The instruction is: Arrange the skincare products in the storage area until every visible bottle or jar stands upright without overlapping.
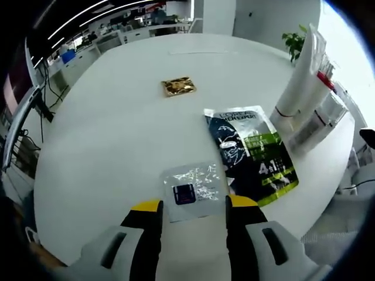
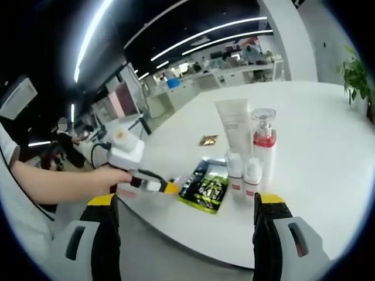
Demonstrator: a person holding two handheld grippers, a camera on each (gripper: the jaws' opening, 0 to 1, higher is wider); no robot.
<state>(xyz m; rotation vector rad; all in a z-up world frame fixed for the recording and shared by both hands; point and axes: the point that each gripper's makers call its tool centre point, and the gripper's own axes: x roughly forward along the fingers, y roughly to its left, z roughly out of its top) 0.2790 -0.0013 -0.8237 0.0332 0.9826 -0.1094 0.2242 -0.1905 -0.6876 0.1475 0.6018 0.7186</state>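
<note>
Left gripper (image 1: 193, 206) jaws apart over silver sachet (image 1: 191, 190); right gripper (image 2: 184, 205) jaws apart, empty. Risk: flat sachet slips, nudges green pouch (image 1: 253, 152) into upright bottles (image 2: 251, 153).

I see a white table (image 1: 117, 134), with a potted plant (image 1: 295, 42) at two o'clock beyond it and office desks (image 1: 111, 35) at eleven o'clock.
</note>
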